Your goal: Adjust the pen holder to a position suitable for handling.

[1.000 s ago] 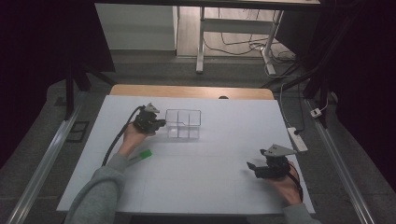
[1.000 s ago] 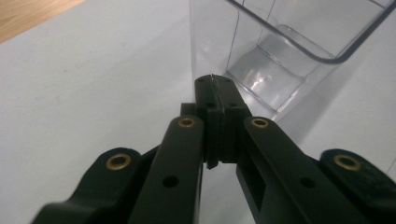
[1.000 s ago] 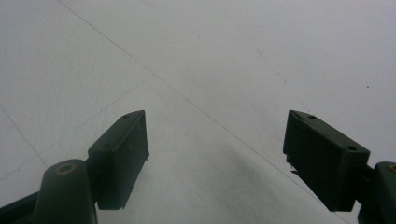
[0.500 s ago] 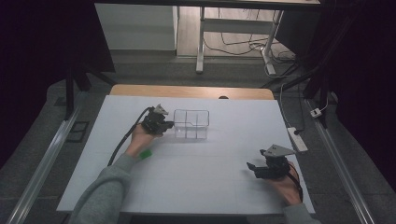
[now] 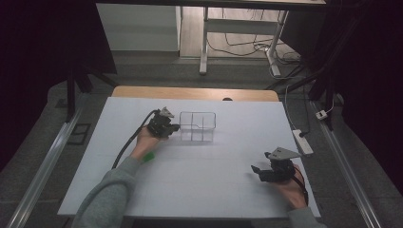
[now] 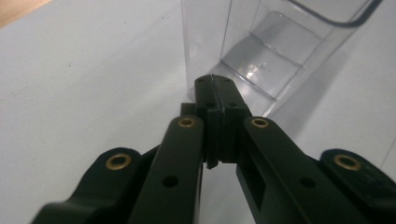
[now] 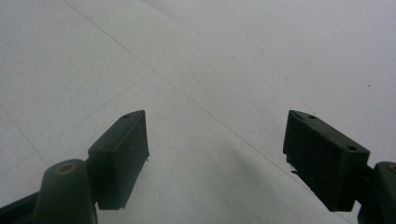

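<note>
Clear plastic organizer [image 5: 197, 127] stands mid-surface [image 5: 204, 190], its long axis running crosswise, touching the closed, empty left tongs [image 5: 174, 127] at its left end, well apart from the open right tongs [image 5: 254, 172].

In the left gripper view, the clear box [image 6: 280, 51] is cut off by the frame edge at 12 and 2 o'clock, and whether the closed left tool [image 6: 215, 83] touches its wall cannot be determined. In the high view, the small green item [image 5: 149, 157] at the wrist is too small to identify.
</note>
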